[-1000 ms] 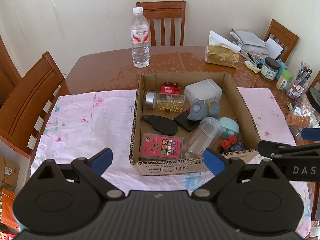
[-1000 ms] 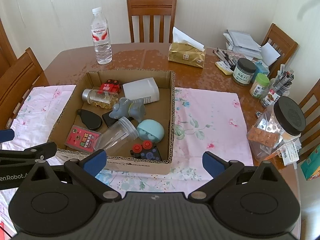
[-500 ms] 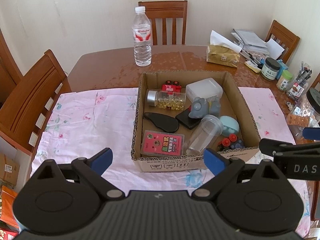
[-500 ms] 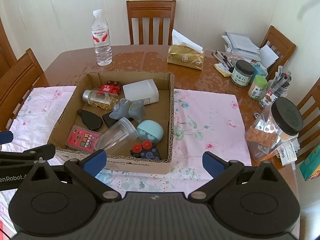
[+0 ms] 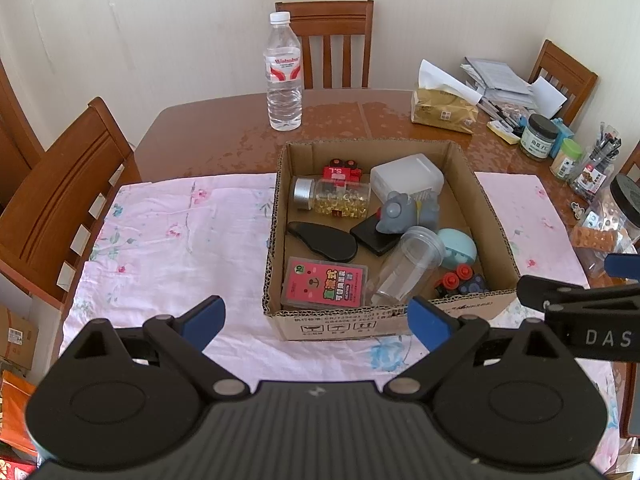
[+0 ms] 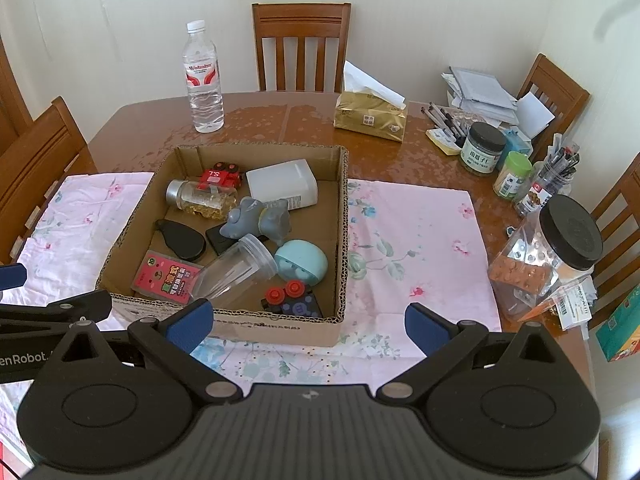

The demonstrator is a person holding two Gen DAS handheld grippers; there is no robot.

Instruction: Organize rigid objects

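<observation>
Right tongs (image 5: 622, 266) marked "DAS"; red toy (image 5: 343, 171) "S.L".

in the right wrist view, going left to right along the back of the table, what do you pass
Water bottle → gold tissue pack → pens → dark-lidded jar → green-lidded bottle → clear cup of pens.

Pale walls, glossy brown table (image 5: 224, 132), wooden chairs (image 6: 302, 46) around, daylight.
</observation>
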